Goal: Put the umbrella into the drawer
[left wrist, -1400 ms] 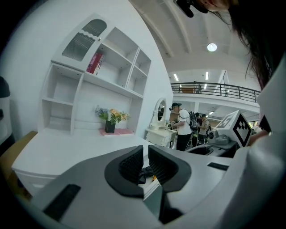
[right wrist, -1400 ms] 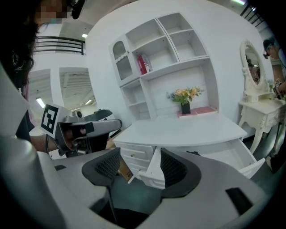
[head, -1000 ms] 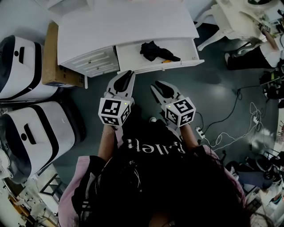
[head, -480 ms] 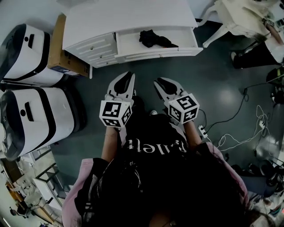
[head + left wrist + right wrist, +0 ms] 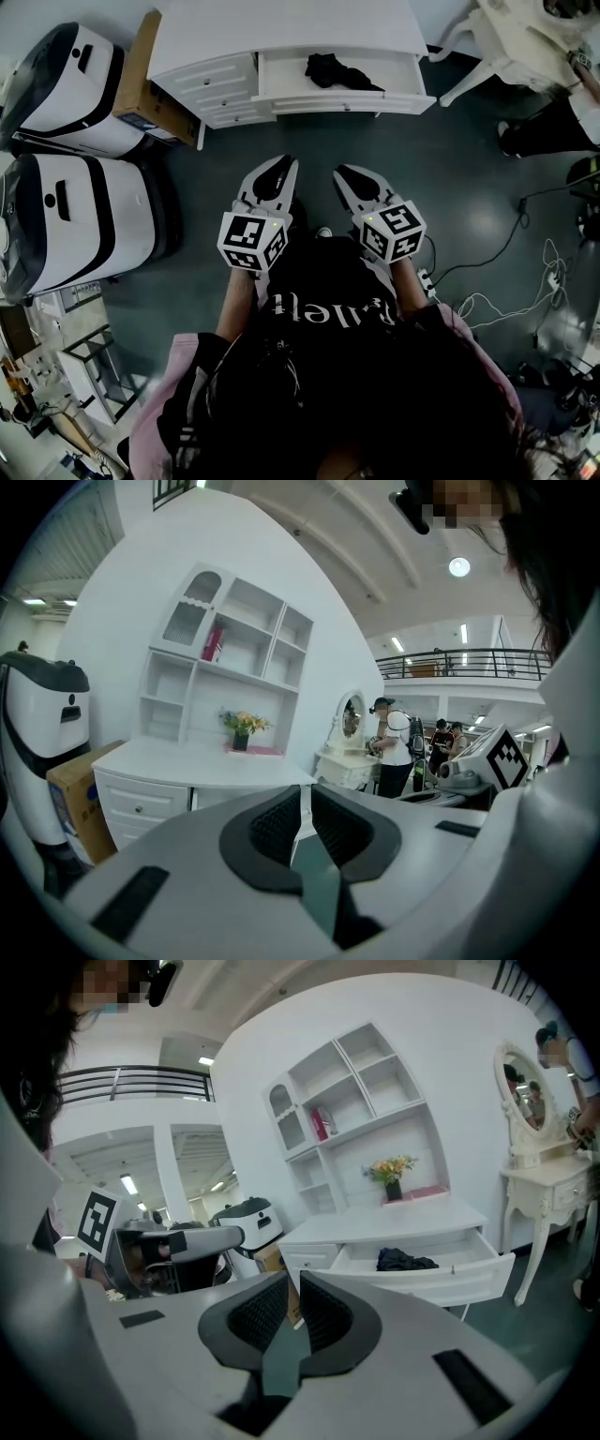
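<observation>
Now | umbrella (image 5: 339, 71) is left in drawer (image 5: 347, 101), task judged done | right tool (image 5: 345, 173) is just closed, empty; left tool (image 5: 281, 162) is held closed | both are withdrawn.

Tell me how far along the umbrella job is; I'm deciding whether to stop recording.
Done: the black umbrella lies inside the open drawer. In hand: nothing. The left hand-held gripper and right hand-held gripper are shut and empty, well short of the dresser; the right one's jaws have just closed on nothing. Left: probably nothing for the task itself, though the drawer is not pushed in.
</observation>
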The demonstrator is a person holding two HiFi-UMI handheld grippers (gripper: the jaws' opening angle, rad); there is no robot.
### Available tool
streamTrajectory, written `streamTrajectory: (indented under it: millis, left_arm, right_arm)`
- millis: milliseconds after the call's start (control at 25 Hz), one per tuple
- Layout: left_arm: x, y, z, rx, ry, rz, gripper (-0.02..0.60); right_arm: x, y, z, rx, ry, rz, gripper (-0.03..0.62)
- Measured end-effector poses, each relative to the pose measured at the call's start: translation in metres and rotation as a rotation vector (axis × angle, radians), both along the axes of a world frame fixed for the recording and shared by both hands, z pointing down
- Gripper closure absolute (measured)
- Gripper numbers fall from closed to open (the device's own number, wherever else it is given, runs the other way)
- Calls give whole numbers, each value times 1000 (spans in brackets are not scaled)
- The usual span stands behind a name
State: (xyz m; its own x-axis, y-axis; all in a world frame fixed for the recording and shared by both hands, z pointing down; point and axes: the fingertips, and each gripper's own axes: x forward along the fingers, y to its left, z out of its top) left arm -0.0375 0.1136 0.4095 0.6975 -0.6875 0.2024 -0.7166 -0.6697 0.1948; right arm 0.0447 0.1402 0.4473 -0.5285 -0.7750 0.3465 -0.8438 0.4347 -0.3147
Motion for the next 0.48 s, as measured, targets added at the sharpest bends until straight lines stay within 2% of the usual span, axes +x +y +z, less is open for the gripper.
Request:
streamTrajectory:
  millis: [200,480]
  left_arm:
    - [10,17,-3,13,-12,19,535]
    - [13,31,0,10,-21,16,535]
  right_arm:
    - [4,10,-4,8,-25,3,533]
    - [5,22,1,9,13,-18,534]
